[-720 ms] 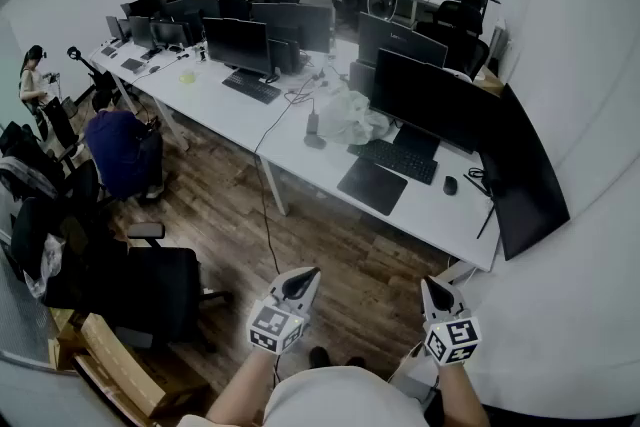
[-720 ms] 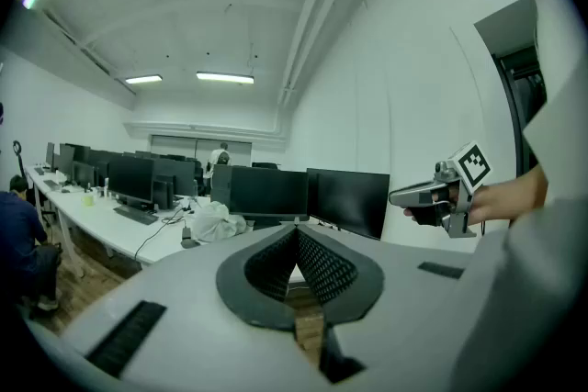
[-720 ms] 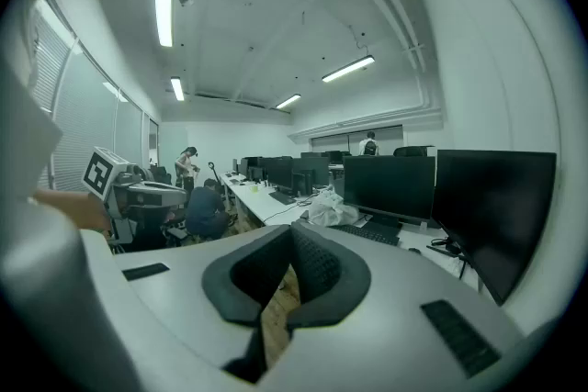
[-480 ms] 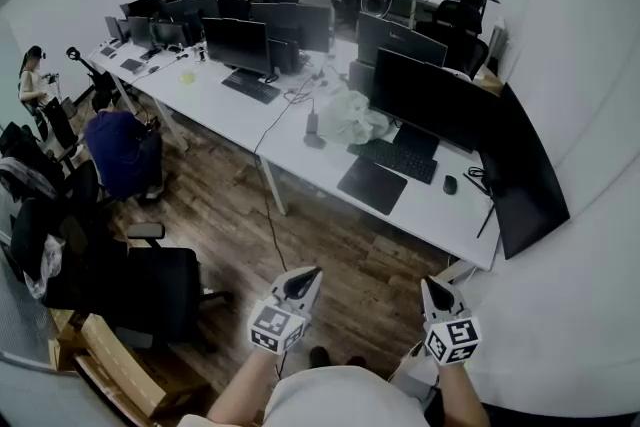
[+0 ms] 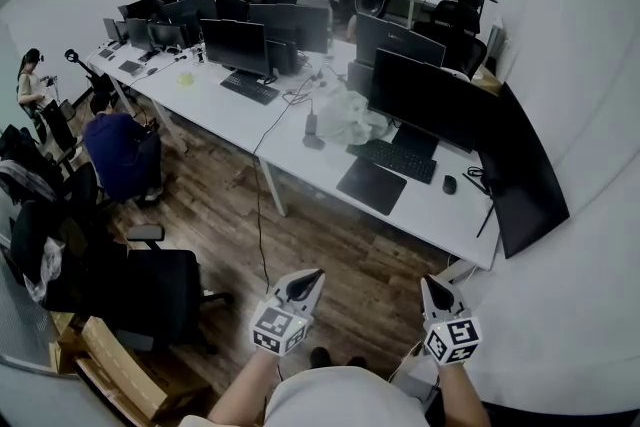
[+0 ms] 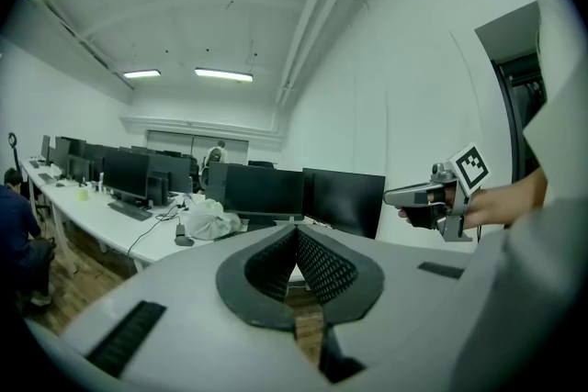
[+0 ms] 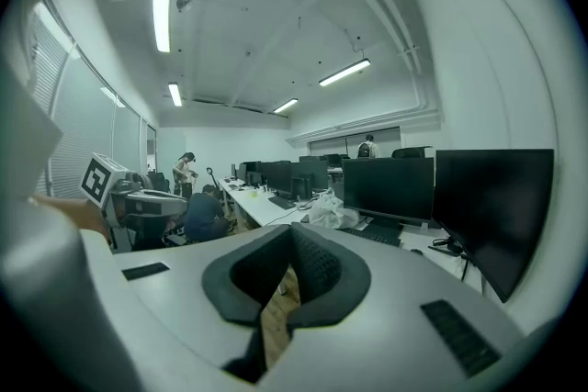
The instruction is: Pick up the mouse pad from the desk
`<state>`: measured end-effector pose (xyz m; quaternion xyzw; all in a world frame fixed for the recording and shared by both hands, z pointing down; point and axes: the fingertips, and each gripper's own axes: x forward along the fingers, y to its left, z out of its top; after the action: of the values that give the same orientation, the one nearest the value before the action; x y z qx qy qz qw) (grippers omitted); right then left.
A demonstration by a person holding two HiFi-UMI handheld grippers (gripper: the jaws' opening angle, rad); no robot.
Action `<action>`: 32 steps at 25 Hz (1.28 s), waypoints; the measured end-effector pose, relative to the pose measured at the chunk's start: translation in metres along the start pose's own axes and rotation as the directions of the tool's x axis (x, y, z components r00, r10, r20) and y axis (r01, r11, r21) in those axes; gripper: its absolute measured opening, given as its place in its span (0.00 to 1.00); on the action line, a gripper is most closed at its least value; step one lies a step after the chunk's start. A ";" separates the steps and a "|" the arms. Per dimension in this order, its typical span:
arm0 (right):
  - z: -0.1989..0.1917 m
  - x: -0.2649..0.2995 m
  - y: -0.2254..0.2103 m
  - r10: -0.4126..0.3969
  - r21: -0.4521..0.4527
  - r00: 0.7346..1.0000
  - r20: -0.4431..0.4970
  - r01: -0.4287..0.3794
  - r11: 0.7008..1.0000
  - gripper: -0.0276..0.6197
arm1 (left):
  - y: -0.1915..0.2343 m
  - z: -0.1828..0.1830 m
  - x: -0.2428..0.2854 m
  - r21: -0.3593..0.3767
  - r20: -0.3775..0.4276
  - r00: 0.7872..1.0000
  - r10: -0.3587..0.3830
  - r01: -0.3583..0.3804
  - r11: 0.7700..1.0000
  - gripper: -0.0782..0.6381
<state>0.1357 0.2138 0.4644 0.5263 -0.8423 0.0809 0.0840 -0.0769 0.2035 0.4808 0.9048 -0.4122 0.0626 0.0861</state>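
Observation:
The mouse pad [image 5: 372,185], a dark rectangle, lies flat on the white desk [image 5: 300,150] in front of a black keyboard [image 5: 400,158], seen in the head view. Both grippers hang over the wooden floor, well short of the desk. My left gripper [image 5: 303,283] is shut with nothing in it, and its ribbed pads meet at the tip [image 6: 295,229]. My right gripper [image 5: 436,292] is also shut and empty, its pads touching at the tip [image 7: 292,229]. Neither gripper view shows the pad clearly.
A mouse [image 5: 450,184] sits right of the pad, and crumpled white plastic [image 5: 350,120] and monitors [image 5: 425,100] stand behind it. An office chair [image 5: 150,290] is at lower left. People are at the far desks. A white wall [image 5: 590,215] closes the right side.

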 end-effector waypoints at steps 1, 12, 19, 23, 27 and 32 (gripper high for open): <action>0.000 0.000 0.001 0.000 0.001 1.000 0.000 0.000 1.000 0.06 | 0.000 0.000 0.000 -0.001 -0.002 1.000 -0.002 0.002 1.000 0.13; -0.009 0.006 0.010 0.001 0.015 1.000 -0.020 -0.001 1.000 0.06 | 0.009 -0.008 -0.005 -0.050 -0.006 1.000 -0.018 0.018 0.999 0.24; -0.009 0.011 0.020 -0.005 0.024 1.000 -0.024 0.005 1.000 0.06 | 0.010 -0.016 -0.008 -0.065 -0.020 0.998 -0.059 0.058 0.996 0.40; -0.012 0.014 0.026 -0.010 0.021 0.999 -0.033 0.011 1.000 0.06 | 0.015 -0.018 -0.011 -0.068 -0.017 0.997 -0.077 0.075 0.995 0.48; -0.014 0.018 0.032 -0.021 0.021 0.999 -0.034 0.022 1.000 0.06 | 0.022 -0.023 -0.012 -0.078 -0.030 0.996 -0.086 0.083 0.993 0.52; -0.016 0.020 0.041 -0.033 0.019 0.999 -0.032 0.033 0.999 0.06 | 0.030 -0.029 -0.016 -0.080 -0.046 0.994 -0.095 0.092 0.993 0.55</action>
<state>0.0906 0.2179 0.4828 0.5395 -0.8313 0.0961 0.0933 -0.1109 0.2023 0.5095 0.9173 -0.3693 0.0648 0.1345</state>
